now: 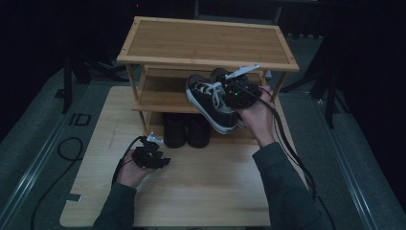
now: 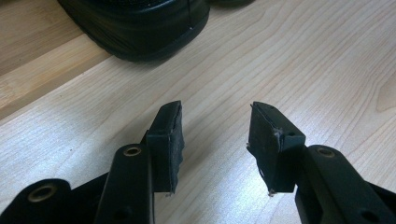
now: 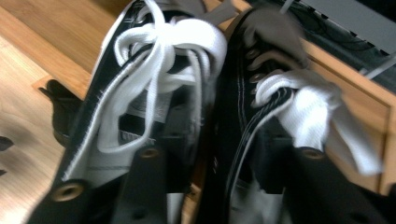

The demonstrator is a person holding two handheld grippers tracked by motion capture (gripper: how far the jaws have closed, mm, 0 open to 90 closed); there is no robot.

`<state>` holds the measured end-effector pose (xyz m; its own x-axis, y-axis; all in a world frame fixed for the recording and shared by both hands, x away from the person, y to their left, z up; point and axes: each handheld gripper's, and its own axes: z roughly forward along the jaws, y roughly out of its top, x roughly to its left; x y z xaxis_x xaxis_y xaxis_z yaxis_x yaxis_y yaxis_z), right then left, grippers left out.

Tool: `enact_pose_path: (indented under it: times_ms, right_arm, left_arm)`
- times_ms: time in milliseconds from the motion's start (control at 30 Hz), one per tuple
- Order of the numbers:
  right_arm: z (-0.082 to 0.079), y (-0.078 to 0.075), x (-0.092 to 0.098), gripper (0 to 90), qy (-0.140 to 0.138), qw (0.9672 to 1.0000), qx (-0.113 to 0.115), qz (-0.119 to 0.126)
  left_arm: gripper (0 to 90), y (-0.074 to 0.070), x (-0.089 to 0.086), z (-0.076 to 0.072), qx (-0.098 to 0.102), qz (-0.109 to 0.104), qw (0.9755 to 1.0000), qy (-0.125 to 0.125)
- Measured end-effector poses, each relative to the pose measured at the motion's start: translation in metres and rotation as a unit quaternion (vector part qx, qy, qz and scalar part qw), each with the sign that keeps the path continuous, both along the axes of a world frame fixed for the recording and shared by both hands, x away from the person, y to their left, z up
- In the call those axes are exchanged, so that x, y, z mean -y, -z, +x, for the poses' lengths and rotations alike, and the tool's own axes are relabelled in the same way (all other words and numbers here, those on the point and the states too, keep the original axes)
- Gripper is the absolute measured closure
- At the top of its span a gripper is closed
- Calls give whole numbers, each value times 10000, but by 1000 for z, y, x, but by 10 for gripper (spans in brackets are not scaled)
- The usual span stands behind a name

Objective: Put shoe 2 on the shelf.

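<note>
No writing is legible on anything. Nearest, the left gripper (image 1: 160, 161) rests on the pale wooden table (image 1: 210, 191), jaws apart and empty, near two black leather shoes (image 1: 186, 130) on the bamboo rack's (image 1: 206, 40) bottom shelf. Farther, the right gripper (image 1: 230, 91) has one jaw inside each of the two black canvas sneakers with white laces (image 1: 210, 101), at the middle shelf's edge; whether it grips them is unclear.

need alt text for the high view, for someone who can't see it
A person's right hand holds a gripper at a pair of black sneakers with white laces, at the middle shelf of a wooden shoe rack. The left gripper rests open on the light wooden table, near black shoes on the bottom shelf.
</note>
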<state>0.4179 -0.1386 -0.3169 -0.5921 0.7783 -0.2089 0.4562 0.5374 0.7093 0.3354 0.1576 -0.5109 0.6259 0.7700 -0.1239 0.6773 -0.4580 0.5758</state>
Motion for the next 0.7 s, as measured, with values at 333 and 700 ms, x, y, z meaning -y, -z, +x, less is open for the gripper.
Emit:
enact_pose_path:
  times_ms: [333, 700]
  right_arm:
    - [0, -12, 23, 533, -867, 9961, -131, 23]
    - [-13, -25, 44, 629, -1270, 9913, -58, 343]
  left_arm:
    - [550, 0, 1, 0, -6, 11, 10000, 17]
    - [550, -8, 4, -3, 85, -2, 10000, 32]
